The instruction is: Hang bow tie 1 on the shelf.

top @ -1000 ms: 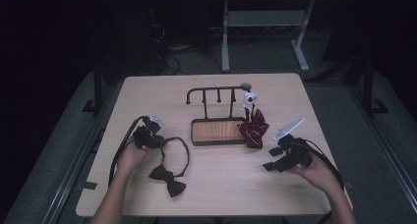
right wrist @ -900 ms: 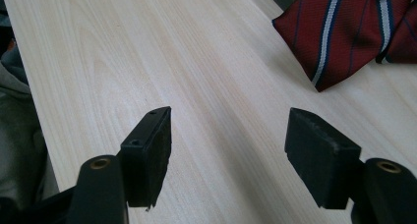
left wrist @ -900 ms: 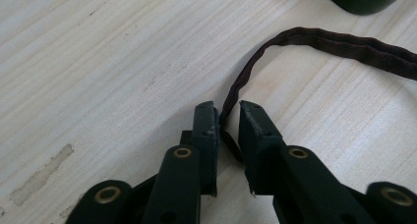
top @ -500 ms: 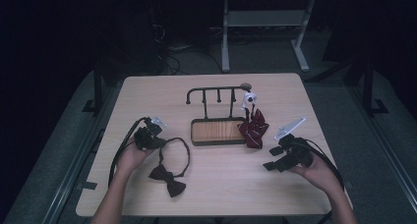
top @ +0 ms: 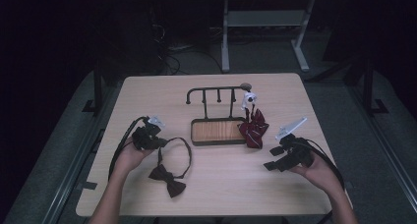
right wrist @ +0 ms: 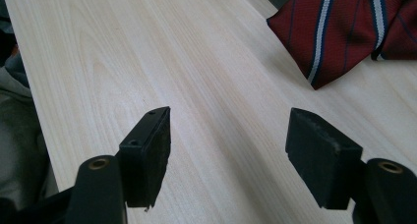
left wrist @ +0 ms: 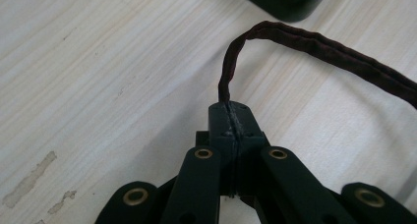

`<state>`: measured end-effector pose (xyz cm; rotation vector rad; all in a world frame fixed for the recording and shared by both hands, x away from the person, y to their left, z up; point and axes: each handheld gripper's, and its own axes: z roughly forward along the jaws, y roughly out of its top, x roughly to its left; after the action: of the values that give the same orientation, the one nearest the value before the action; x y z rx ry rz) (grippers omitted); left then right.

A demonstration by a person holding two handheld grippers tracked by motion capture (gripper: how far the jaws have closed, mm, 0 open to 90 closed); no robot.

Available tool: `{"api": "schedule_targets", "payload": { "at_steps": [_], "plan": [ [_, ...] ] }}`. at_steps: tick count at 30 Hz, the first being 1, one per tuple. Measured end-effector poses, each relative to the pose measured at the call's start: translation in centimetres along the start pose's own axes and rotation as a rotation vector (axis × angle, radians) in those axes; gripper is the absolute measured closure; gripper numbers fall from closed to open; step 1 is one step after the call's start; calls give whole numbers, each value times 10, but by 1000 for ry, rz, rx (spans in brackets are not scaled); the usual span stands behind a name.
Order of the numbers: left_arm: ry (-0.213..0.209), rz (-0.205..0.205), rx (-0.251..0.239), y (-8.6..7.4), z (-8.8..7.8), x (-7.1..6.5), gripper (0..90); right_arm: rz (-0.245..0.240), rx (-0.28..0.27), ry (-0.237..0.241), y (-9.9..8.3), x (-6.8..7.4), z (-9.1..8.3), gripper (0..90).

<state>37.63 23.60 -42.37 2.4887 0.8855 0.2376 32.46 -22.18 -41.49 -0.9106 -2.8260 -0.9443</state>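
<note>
With your left gripper pinched tight on the strap of the bow tie lying near the table's front, lift slowly toward what looks like a hook rack, right gripper waiting wide open and empty.

bow tie at table front left, its strap looping back; stand mid-table; striped tie touching stand's right side
</note>
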Motion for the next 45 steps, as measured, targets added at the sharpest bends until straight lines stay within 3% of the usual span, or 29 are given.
{"api": "schedule_targets", "payload": {
  "at_steps": [9, 19, 36, 45],
  "plan": [
    [-31, -3, -30, 1, -4, -4, 896, 11, -3, 3, -1, -3, 1, 325],
    [-42, 44, -37, 10, -17, -12, 898, 36, -14, -17, -6, -4, -5, 319],
    [-64, 97, -66, 16, -42, -24, 898, 19, -11, -23, -5, -3, -5, 315],
    [-79, 122, -59, 18, -50, -29, 898, 9, -5, -21, -5, -2, -3, 315]
  ]
}}
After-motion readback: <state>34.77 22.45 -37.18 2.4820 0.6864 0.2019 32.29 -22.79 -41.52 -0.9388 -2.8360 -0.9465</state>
